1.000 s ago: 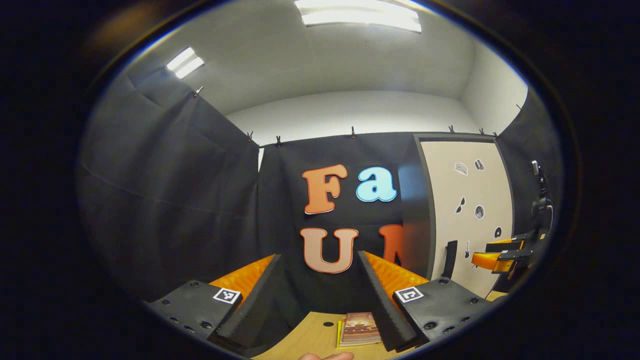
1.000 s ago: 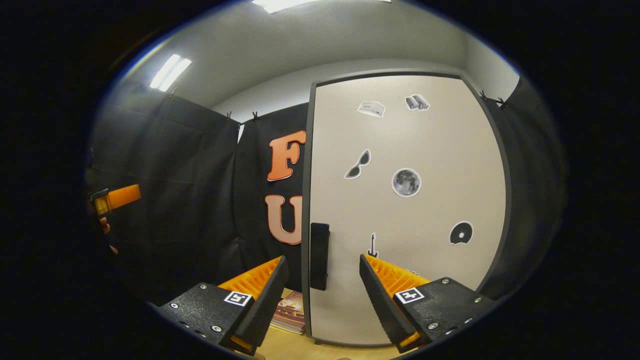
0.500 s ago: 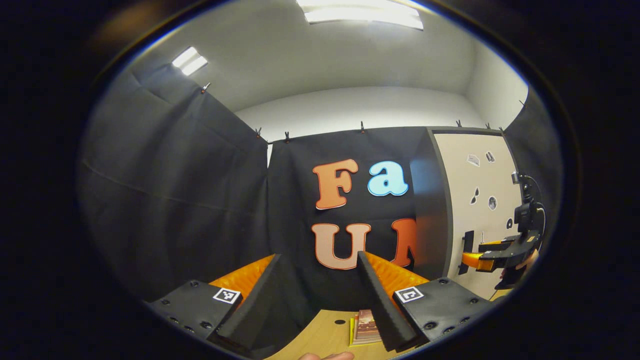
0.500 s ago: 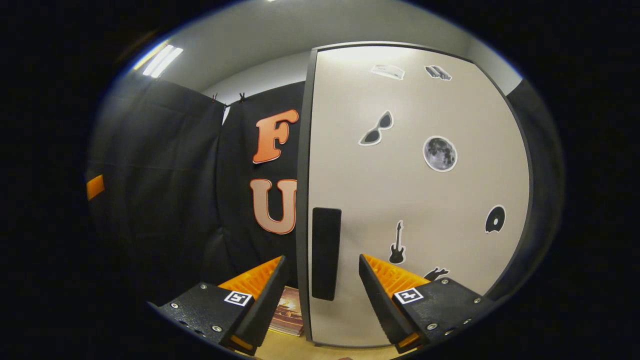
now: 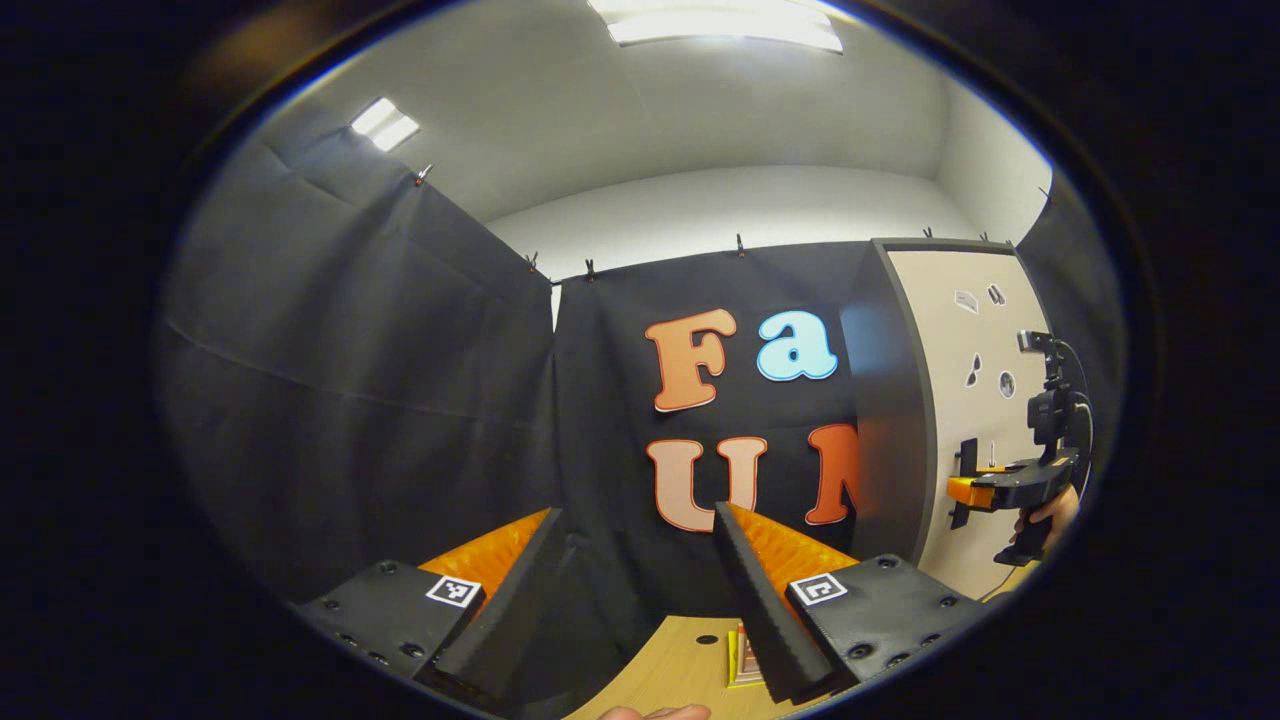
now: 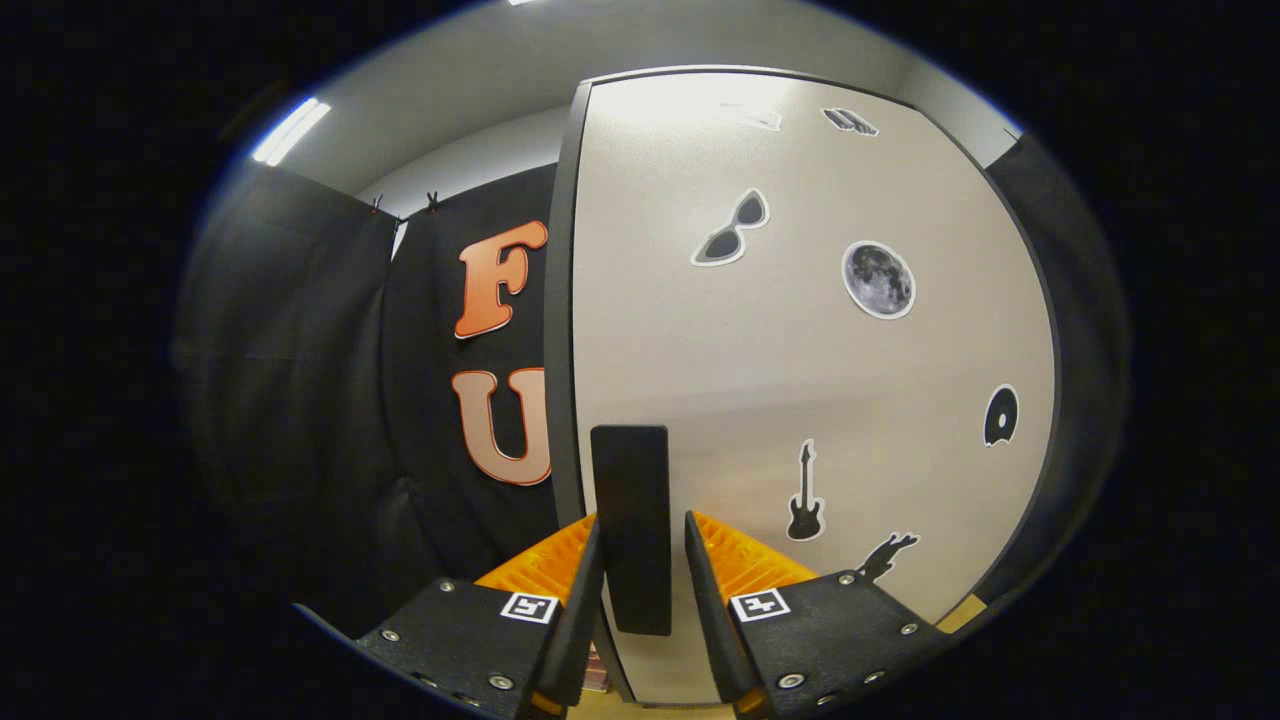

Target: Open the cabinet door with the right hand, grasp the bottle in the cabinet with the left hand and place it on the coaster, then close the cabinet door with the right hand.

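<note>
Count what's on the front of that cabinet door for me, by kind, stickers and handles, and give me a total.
Stickers: 7
Door handle: 1
Total: 8

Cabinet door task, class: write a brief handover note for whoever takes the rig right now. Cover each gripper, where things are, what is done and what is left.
Right gripper: fingers either side of the door handle, closed in on it; actual contact cannot be confirmed.
Left gripper: open, empty, held above the table, facing the booth wall.
Cabinet door: shut, so the bottle is hidden.
A booklet lies on the table near the left fingers; whether it is the coaster is unclear.
Done: reach to the handle.
Left: pull the door open, take out the bottle, set it down, close the door.
</note>
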The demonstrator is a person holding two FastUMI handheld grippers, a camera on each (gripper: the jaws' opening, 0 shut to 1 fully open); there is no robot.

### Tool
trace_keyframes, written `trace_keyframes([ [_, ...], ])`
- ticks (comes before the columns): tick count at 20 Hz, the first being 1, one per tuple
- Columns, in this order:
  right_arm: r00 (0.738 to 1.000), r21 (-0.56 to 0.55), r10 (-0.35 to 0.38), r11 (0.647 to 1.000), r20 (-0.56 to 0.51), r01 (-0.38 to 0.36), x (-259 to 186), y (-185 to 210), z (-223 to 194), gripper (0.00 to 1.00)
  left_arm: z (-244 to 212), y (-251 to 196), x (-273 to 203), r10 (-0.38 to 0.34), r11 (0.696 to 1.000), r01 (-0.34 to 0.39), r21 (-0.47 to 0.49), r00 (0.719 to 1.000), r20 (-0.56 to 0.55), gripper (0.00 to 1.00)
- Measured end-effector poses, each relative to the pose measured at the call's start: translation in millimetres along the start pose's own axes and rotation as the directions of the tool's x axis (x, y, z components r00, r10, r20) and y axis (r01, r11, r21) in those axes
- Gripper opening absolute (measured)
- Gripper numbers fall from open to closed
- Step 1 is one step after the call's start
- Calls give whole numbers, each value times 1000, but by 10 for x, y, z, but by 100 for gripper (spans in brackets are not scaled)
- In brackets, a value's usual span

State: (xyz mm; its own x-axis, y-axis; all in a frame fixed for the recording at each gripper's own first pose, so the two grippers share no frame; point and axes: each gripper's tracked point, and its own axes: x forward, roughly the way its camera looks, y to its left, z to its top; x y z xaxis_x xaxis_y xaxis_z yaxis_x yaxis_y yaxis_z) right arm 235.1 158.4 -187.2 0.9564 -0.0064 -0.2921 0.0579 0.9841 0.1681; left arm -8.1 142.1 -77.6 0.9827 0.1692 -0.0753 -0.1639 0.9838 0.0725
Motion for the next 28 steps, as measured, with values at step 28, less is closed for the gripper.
trace_keyframes([
  [28,944,0,312,950,109,-313,-1971,-375,106,22,-447,-1484,-2,-257,961,244,-133,962,-90,96],
])
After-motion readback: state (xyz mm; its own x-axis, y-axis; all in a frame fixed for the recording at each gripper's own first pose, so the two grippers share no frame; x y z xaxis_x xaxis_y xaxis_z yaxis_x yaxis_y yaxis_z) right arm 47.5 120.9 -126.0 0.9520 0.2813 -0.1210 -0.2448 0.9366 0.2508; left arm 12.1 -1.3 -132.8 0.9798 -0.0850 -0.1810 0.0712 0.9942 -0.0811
